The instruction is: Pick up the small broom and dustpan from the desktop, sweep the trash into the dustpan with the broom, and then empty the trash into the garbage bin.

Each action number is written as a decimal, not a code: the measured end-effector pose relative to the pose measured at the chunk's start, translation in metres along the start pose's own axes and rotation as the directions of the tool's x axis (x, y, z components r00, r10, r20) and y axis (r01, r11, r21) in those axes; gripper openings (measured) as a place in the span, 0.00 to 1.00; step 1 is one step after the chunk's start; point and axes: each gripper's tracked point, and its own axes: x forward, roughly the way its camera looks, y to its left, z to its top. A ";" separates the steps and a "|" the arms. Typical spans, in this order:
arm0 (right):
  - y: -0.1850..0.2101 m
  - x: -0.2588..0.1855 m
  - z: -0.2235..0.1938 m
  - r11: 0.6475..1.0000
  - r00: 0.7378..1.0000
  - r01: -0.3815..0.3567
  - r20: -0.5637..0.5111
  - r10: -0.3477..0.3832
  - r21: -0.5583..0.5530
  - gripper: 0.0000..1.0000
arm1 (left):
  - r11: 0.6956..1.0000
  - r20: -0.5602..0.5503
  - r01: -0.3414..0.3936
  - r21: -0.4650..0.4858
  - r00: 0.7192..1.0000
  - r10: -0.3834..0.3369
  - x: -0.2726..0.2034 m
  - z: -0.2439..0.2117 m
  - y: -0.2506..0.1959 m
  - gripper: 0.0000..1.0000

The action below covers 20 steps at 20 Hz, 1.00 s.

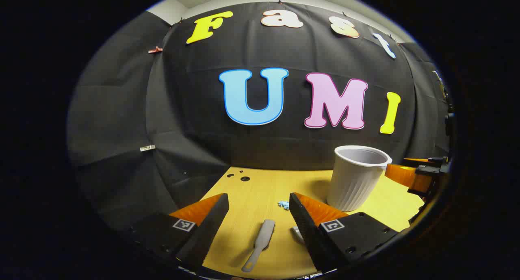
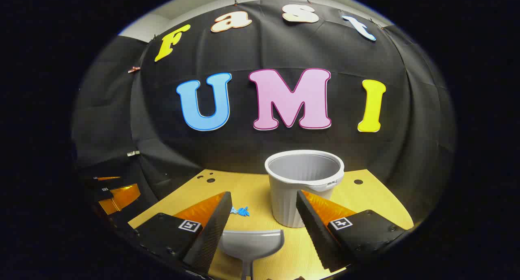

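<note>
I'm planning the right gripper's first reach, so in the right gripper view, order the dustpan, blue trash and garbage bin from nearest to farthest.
1. Dustpan: lying between the jaws, nearest.
2. Blue trash: on the desk beyond, slightly left.
3. Garbage bin: upright, ahead right, about level with the trash; too close to call.

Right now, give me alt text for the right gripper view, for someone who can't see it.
An open gripper hovers over a dustpan lying on a wooden desk. Just beyond stands an upright ribbed bin, with a small scrap of blue trash to its left.

Yellow wooden desktop (image 1: 260,190) with small dark holes (image 1: 245,178), black cloth wall (image 1: 183,109) behind
</note>
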 end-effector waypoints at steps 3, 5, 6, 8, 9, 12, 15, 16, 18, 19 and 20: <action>0.005 -0.002 -0.005 1.000 1.000 -0.004 -0.018 0.003 -0.022 0.99 | 0.998 -0.031 0.004 -0.061 1.000 -0.006 0.005 -0.012 0.005 0.96; 0.006 -0.001 -0.007 1.000 1.000 -0.007 -0.024 0.006 -0.024 0.99 | 0.997 -0.044 0.001 -0.075 0.999 -0.004 0.009 -0.018 0.008 0.96; 0.007 0.000 -0.008 1.000 1.000 -0.007 -0.028 0.006 -0.024 0.99 | 0.997 -0.048 0.001 -0.079 0.999 -0.005 0.011 -0.019 0.011 0.96; 0.010 0.001 -0.011 1.000 0.999 -0.010 -0.039 0.009 -0.018 0.99 | 0.997 -0.052 0.006 -0.082 0.999 -0.010 0.014 -0.020 0.014 0.96; 0.011 0.002 -0.012 1.000 0.999 -0.012 -0.043 0.011 -0.018 0.99 | 0.997 -0.057 0.011 -0.082 0.998 -0.015 0.016 -0.022 0.015 0.96; 0.016 0.004 -0.018 0.999 0.998 -0.021 -0.063 0.019 -0.024 0.99 | 0.999 -0.094 -0.010 -0.047 0.996 0.006 0.023 -0.032 0.021 0.96; 0.021 0.005 -0.025 0.999 0.995 -0.032 -0.093 0.030 -0.025 0.99 | 1.000 -0.112 0.006 -0.007 0.994 -0.006 0.025 -0.037 0.019 0.96; 0.021 0.005 -0.025 0.999 0.995 -0.032 -0.097 0.030 -0.023 0.99 | 1.000 -0.117 0.015 0.000 0.993 -0.015 0.025 -0.037 0.018 0.96; 0.020 0.006 -0.029 0.999 0.994 -0.030 -0.107 0.028 -0.014 0.99 | 0.999 -0.126 0.040 0.004 0.991 -0.039 0.028 -0.038 0.016 0.96; 0.020 0.006 -0.031 1.000 0.993 -0.028 -0.115 0.027 -0.010 0.99 | 0.999 -0.130 0.049 0.006 0.990 -0.048 0.029 -0.040 0.015 0.96; 0.019 0.007 -0.033 1.000 0.992 -0.026 -0.126 0.025 -0.005 0.99 | 0.999 -0.133 0.052 0.002 0.990 -0.051 0.031 -0.041 0.015 0.96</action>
